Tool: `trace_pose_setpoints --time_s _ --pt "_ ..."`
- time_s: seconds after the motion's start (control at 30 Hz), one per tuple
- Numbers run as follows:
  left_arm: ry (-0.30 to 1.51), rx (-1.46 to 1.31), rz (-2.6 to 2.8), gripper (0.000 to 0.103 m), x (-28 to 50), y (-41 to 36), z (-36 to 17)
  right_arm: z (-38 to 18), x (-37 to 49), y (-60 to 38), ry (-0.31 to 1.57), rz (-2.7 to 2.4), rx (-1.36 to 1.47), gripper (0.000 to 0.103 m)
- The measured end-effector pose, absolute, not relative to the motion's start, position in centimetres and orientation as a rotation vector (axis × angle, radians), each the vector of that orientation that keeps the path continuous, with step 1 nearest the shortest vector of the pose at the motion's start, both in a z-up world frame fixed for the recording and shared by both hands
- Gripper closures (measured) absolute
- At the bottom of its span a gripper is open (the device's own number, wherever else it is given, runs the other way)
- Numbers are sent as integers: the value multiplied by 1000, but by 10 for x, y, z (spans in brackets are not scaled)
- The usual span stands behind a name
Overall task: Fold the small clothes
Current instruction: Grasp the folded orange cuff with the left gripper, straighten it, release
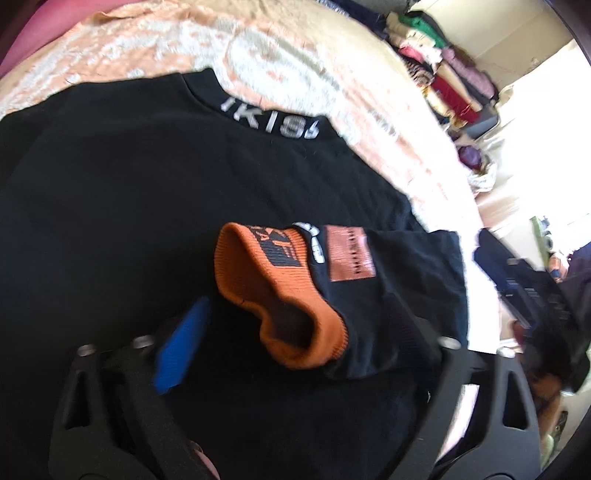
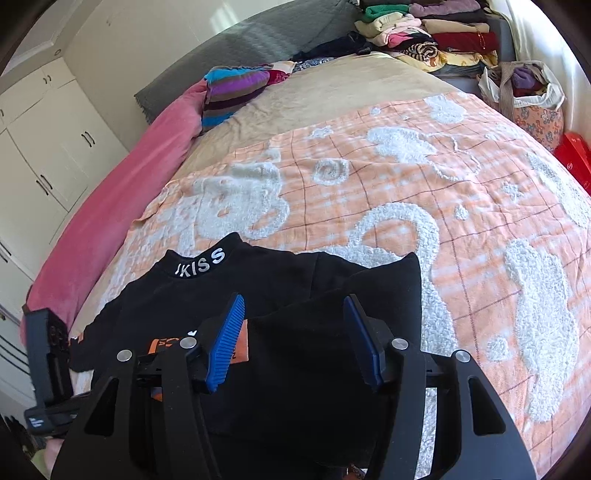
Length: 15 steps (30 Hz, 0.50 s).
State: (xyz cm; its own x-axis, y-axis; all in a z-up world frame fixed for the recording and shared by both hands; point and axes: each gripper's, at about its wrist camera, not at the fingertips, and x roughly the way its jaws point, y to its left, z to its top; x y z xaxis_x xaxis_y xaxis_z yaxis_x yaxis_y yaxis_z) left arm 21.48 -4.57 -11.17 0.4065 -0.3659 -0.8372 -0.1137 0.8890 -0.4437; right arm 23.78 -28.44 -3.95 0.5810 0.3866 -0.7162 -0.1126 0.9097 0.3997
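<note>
A small black sweater [image 1: 147,192] with white letters on its collar [image 1: 269,120] lies flat on the bed. One sleeve is folded across its body and ends in an orange cuff [image 1: 273,295]. In the left wrist view my left gripper [image 1: 295,306] is open around that cuff. Its blue left pad [image 1: 181,347] stands clear of the cuff, and the sleeve hides most of the right finger. In the right wrist view my right gripper [image 2: 295,332] is open just above the sweater [image 2: 295,387], near its folded right side. Nothing is pinched between its blue pads [image 2: 225,339].
The sweater rests on an orange and white checked blanket [image 2: 406,184]. A pink cover [image 2: 122,206] lies along the bed's left side, and a striped pillow [image 2: 232,92] sits farther back. Stacked folded clothes [image 2: 424,33] and a cloth bag [image 2: 524,88] are at the far right. White cupboards [image 2: 44,147] stand on the left.
</note>
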Motion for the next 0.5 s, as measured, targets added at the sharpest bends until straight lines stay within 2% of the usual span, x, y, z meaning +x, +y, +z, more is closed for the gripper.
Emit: trace_pose_setpoints --time_s 0.03,0.07,0.1,0.27,0.5 --pt "1165 -478 -159 75 217 -47 -116 -39 239 -286 906 293 333 48" --pt "1170 -466 -140 89 220 -49 -118 -39 239 -288 905 294 339 48" --pt "1162 -453 -136 95 222 -51 -118 -39 239 -290 906 291 346 48" --pt "1029 -394 -183 98 225 -49 -83 -42 240 -298 910 269 378 48" --pt "876 -323 -90 98 224 -2 -35 -35 237 -274 876 346 315 48"
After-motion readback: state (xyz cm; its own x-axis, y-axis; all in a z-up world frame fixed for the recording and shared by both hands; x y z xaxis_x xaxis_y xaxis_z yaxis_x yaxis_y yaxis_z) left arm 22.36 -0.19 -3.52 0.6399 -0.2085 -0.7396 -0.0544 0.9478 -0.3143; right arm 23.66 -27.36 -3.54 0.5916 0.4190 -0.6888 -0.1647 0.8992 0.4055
